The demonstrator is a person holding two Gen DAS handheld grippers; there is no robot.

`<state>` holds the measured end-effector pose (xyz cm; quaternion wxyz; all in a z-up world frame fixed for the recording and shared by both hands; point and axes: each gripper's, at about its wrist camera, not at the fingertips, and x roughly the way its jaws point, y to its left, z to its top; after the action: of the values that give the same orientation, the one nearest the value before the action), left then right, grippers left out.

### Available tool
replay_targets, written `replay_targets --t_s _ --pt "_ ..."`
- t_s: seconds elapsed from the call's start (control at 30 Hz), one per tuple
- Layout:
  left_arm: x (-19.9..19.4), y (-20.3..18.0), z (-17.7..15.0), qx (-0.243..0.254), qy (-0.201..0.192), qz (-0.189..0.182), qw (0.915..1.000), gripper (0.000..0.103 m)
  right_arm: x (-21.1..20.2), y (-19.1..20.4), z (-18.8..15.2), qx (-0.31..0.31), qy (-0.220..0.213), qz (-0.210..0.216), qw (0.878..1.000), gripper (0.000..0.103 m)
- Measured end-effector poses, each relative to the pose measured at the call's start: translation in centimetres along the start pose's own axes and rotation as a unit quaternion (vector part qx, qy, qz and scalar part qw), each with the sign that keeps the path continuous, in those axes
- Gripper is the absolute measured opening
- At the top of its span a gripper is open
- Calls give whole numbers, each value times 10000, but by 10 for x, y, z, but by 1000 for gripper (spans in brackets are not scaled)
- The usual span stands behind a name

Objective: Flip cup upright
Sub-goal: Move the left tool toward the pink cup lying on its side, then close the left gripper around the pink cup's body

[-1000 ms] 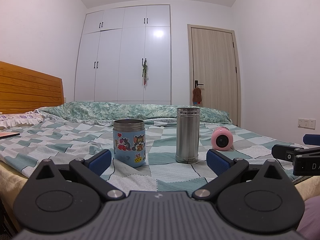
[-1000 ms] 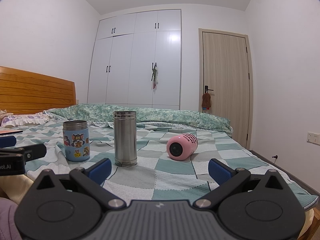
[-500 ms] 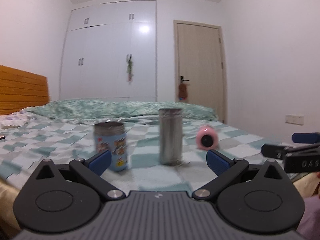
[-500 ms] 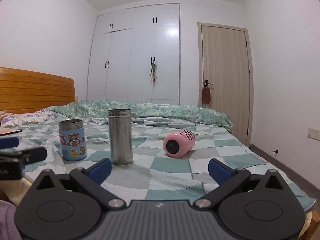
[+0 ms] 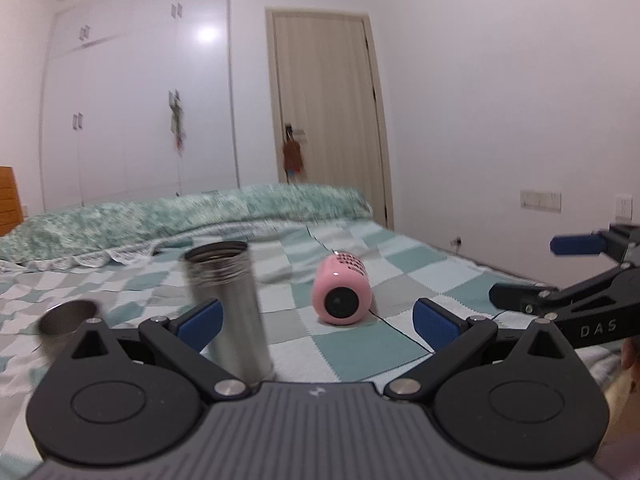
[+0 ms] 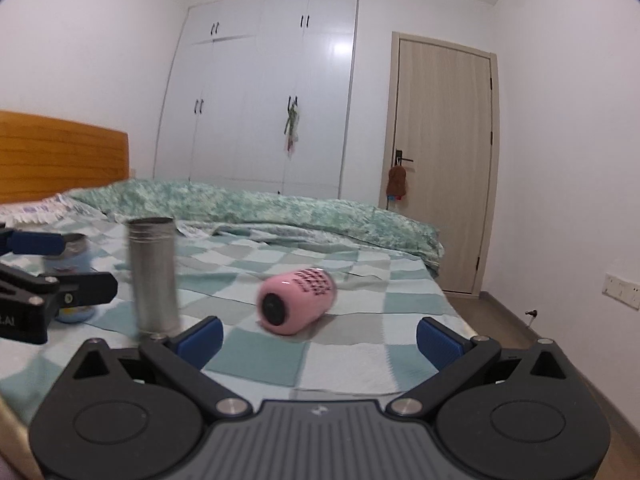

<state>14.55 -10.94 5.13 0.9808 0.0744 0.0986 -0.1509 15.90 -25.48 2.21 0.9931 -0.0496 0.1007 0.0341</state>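
Left wrist view: the left gripper (image 5: 316, 318) stands with its jaws wide apart and nothing between them. The pink cup (image 5: 342, 290) lies on its side on the checked bedspread (image 5: 360, 350), ahead of the gripper and roughly in line with the gap between the blue pads (image 5: 200, 318), well clear of both. Its dark round end faces the camera; a patch of black print shows on the upper flank, too small to read. A steel flask (image 5: 232, 304) stands upright just beyond the left pad, mouth open at the top. A second metal rim (image 5: 68, 316) shows at far left, blurred. The right gripper (image 5: 532, 276) enters from the right edge, jaws spread; the letters "DAS" are legible on its body.

Right wrist view: the right gripper (image 6: 318, 338) is likewise wide, holding nothing. The pink cup (image 6: 296, 298) lies on its side on the bedspread (image 6: 352, 356) ahead, left of centre between the pads (image 6: 438, 342), apart from them. Body is pink with rows of black lettering, unreadable through blur; the dark end points toward the camera. The steel flask (image 6: 154, 274) stands upright to the left. Behind the left gripper (image 6: 60, 264) sits a blue cartoon-printed cup (image 6: 74, 280), partly hidden. Letters ".AI" show on that gripper.
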Motion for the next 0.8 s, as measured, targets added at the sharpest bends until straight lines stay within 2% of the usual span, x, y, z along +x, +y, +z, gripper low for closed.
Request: replay_targets --t_s 0.43,0.57,0.8 --pt "177 -11 54 -237 932 -396 9946 103 129 -72 29 -119 654 -67 9978 103" --pt "225 -9 60 -412 1183 -579 9904 103 167 -86 29 -94 837 37 9964 103" --pt "294 -3 53 -101 1695 -597 9837 103 213 -91 32 -119 1160 249 9929 103"
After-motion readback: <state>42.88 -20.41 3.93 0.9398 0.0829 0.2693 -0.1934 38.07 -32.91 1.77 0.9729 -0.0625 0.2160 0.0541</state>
